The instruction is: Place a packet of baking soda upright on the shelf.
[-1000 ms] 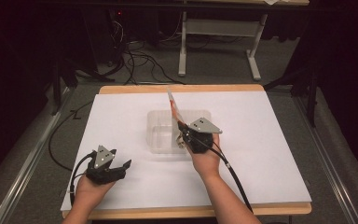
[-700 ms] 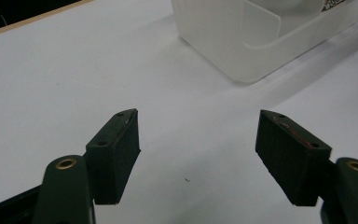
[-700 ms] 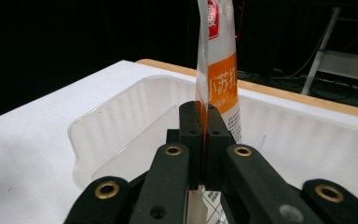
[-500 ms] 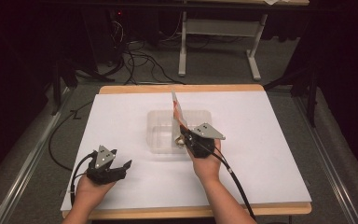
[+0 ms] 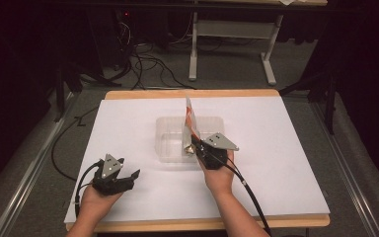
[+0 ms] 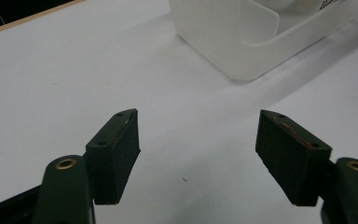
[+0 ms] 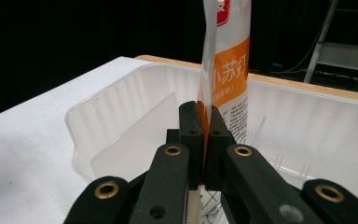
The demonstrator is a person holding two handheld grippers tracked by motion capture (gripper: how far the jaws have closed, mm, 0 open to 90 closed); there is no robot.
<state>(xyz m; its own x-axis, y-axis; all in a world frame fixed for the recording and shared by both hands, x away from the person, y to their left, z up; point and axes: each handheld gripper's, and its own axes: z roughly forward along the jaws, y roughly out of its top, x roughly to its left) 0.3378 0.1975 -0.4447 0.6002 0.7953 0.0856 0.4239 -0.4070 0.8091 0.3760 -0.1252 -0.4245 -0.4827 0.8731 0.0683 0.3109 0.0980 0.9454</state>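
A: Since the right gripper [image 7: 204, 135] has its jaws clamped on the edge of the packet [image 7: 226, 70], upright over the clear bin [image 7: 121, 107], does it look heavy?

B: Likely light, thin and floppy; gripping low near the seam seems safest. The left gripper [image 6: 196, 158] rests apart, jaws wide.

Table [image 5: 296, 163]: white-topped, wood-edged, across the middle of the frame.
Clear bin [image 5: 170, 140]: at the table's centre.
Packet [image 5: 189, 121]: flat, orange and white, standing upright over the bin's right part.
Right gripper [image 5: 197, 146]: just right of centre, clamped on the packet's lower end.
Left gripper [image 5: 123, 170]: lower left, resting on the table, fingers spread, well apart from the bin.
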